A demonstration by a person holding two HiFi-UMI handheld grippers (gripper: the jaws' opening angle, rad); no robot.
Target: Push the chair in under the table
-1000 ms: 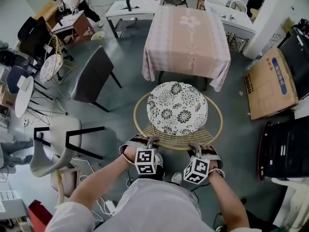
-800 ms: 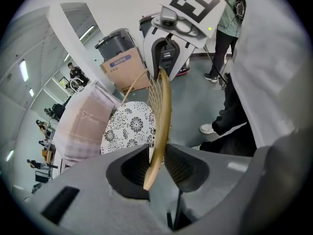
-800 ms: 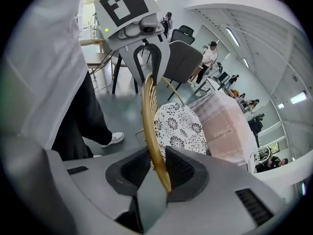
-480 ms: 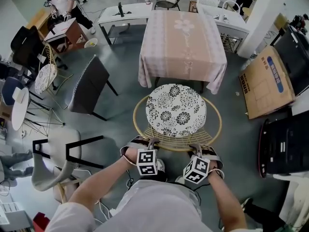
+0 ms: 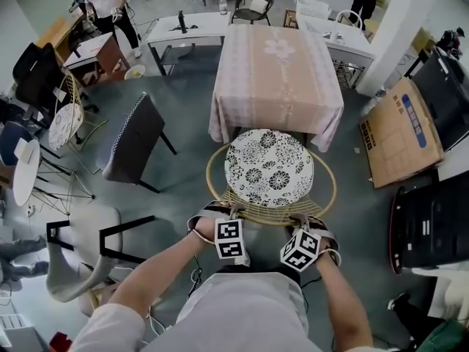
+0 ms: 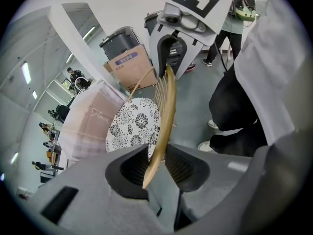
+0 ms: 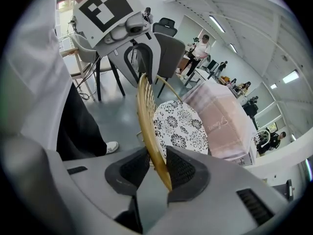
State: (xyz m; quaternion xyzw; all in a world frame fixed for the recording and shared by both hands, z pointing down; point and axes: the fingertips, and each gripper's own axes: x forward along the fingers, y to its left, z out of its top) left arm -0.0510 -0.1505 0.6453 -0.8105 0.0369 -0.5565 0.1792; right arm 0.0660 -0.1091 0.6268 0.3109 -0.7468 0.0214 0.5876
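Head view: the round rattan chair with a black-and-white flowered cushion (image 5: 268,166) stands at the near edge of the bench draped in pale pink checked cloth (image 5: 275,72), its far side just at the cloth's hem. The left tongs (image 5: 233,213) and right tongs (image 5: 299,220) both meet the chair's woven back rim (image 5: 256,216), side by side.

Left gripper view: the rim runs upright through the gap between the jaws. The jaws have just been easing apart, released, with space showing beside the ribbed pads (image 6: 134,168).

Right gripper view: the rim sits in the gap too, leaning on one pad (image 7: 183,173). These jaws have likewise been loosening, unclenched.
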